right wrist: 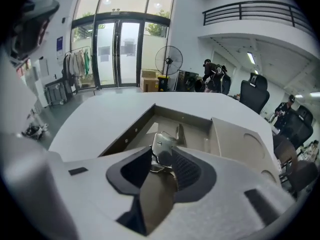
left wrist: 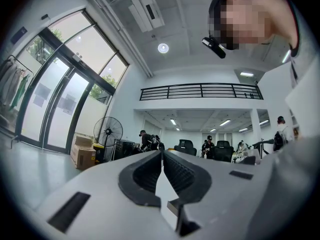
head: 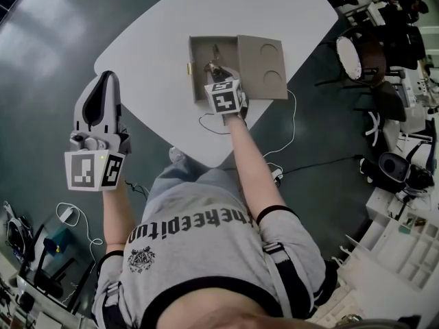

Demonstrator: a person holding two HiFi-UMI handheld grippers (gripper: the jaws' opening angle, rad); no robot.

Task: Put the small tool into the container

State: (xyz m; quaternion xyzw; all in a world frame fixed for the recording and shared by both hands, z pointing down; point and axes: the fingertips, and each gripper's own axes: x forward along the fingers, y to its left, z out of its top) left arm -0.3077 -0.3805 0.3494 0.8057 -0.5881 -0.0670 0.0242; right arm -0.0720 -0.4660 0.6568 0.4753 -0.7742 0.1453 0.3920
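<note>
Right gripper (head: 219, 74), in the head view, reaches over the near edge of the open container (head: 199, 52), which lies in the middle of the white table (head: 206, 9); the small tool (head: 213, 65) shines just at its tips, inside the tray part; the lid (head: 262, 67), with two round hollows, lies flat on the right side of the tray; a thin cable (head: 288, 125) runs off the near edge of the table. On the left, the left gripper (head: 105, 77) is held near the person's body, beyond the near-left edge of the table and well apart from the container.

In the left gripper view, the left gripper (left wrist: 161, 154) is clenched; its two ribbed pads meet at the tips and nothing is between them; it points into the room, toward a standing fan (left wrist: 108, 132).

In the right gripper view, the right gripper (right wrist: 162, 150) is released; its jaws stand apart and the small tool (right wrist: 162, 140), a metal piece, stands tilted in the gap between them, over the floor of the container (right wrist: 185, 121); whether it leans on the right pad I cannot tell; the lid (right wrist: 240, 144) lies to the right.
</note>
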